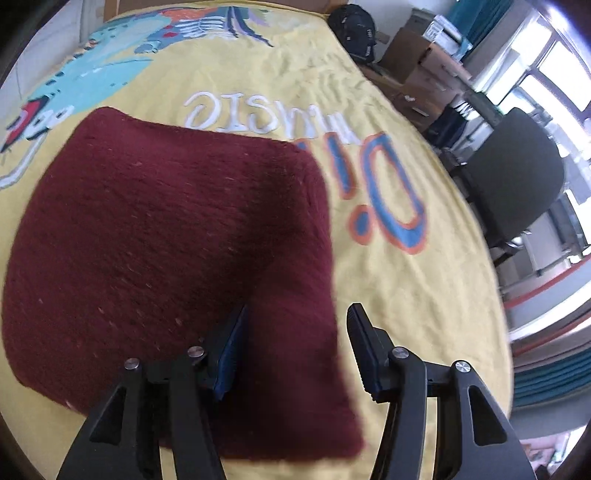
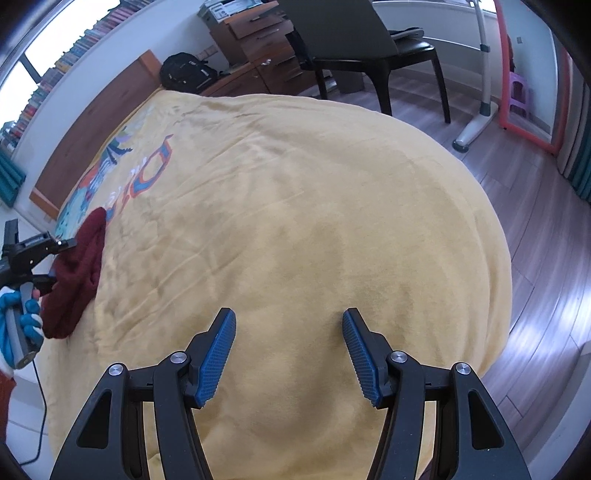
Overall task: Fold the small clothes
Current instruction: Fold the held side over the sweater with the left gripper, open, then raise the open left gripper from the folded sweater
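Left wrist view: dark red knit (image 1: 166, 236) spread flat on yellow blanket (image 1: 424, 295), near edge and right corner close under left hand-held gripper (image 1: 295, 350). Jaws partly apart, no pad pressing on cloth; left finger (image 1: 229, 350) over the knit, right finger (image 1: 364, 350) over bare blanket just past the knit's right edge. White lettering (image 1: 236, 110) and a blue-and-orange letter (image 1: 391, 192) printed on the blanket beyond the knit. Black backpack (image 1: 354, 29) at far end of bed, cardboard boxes (image 1: 417, 55) and dark chair (image 1: 517, 177) to the right.

Right wrist view: right hand-held gripper (image 2: 290, 350) over plain blanket (image 2: 314, 221), jaws standing fairly wide, nothing between the blue pads (image 2: 218, 358). Knit (image 2: 77, 273) far off at left edge, bunched-looking from this angle, lying on blanket. Left hand-held gripper (image 2: 55, 258) right at the knit, held by a blue-and-white gloved hand (image 2: 22, 317); contact not clear from here. Wooden drawers (image 2: 258, 40), black chair (image 2: 369, 48), wood floor (image 2: 535, 221) behind.
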